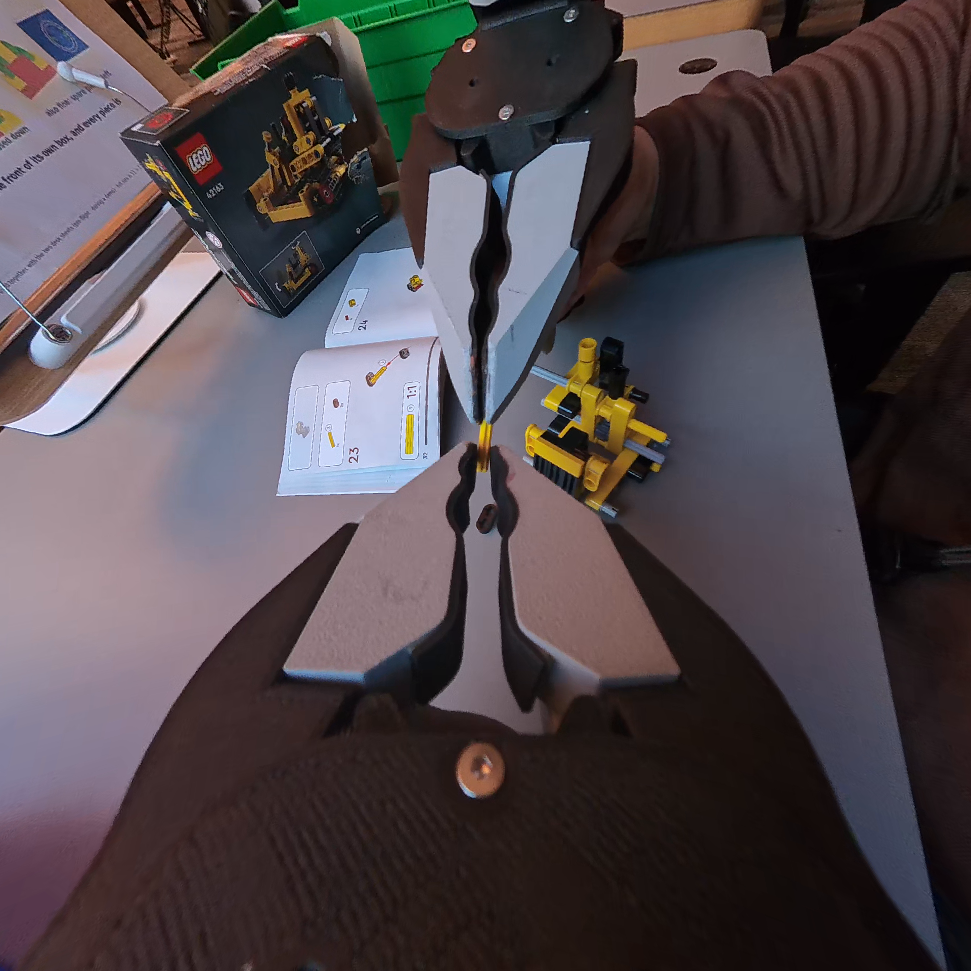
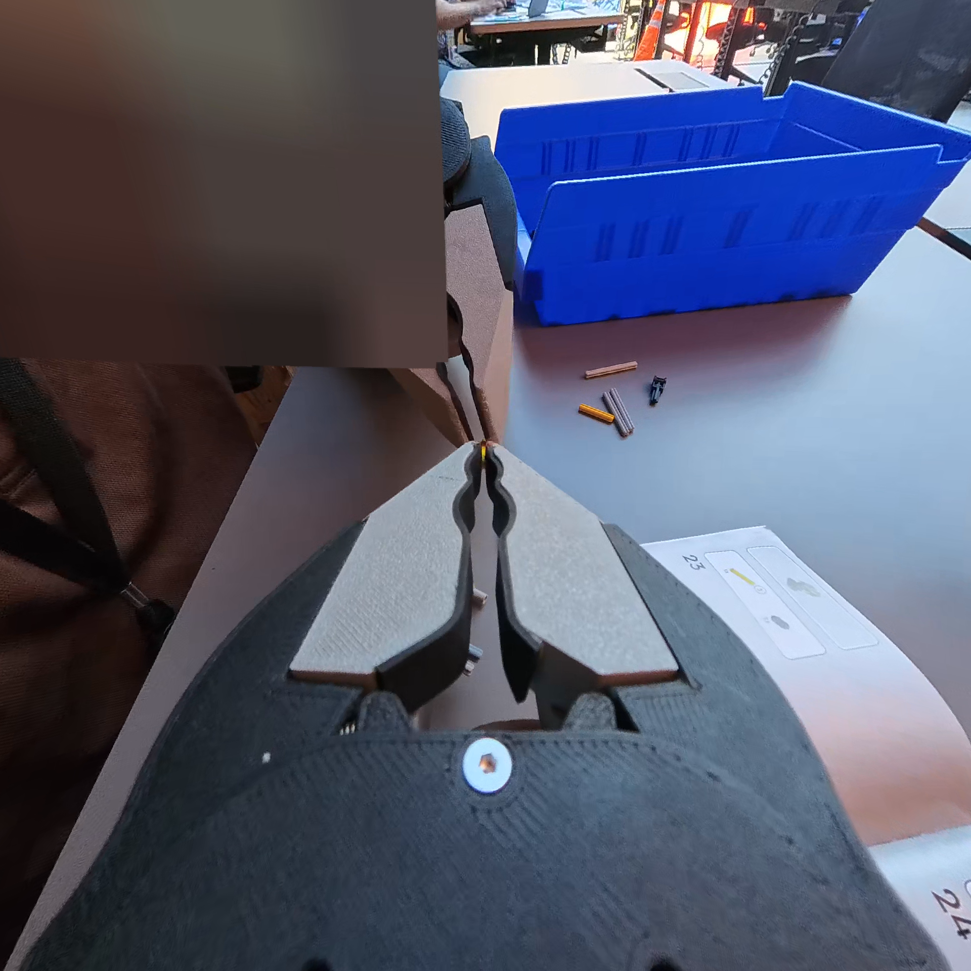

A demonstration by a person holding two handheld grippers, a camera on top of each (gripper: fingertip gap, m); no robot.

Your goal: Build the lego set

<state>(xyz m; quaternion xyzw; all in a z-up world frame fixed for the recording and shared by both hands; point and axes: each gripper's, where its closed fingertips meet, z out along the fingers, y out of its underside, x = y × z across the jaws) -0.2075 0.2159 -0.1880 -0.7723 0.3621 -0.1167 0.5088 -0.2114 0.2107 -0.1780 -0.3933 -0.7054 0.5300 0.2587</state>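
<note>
A small yellow piece (image 1: 484,445), thin and ring-like, hangs in the air above the grey table (image 1: 735,525), pinched between two gripper tips that meet nose to nose. The right gripper (image 1: 484,416) comes down onto the piece from above with its jaws clamped on the upper edge. The left gripper (image 1: 482,456) meets the piece from below, jaws nearly together; they look closed on its lower edge, though whether they truly grip it is hard to tell.

This reads as a handover or re-grip. To do it well, one gripper should hold firm before the other lets go, and both should stay aligned so the thin piece does not twist out.

Just right of the piece stands the half-built yellow model (image 1: 596,425); just left lies the open instruction booklet (image 1: 362,410); below it on the table sits a small dark piece (image 1: 486,517).
</note>
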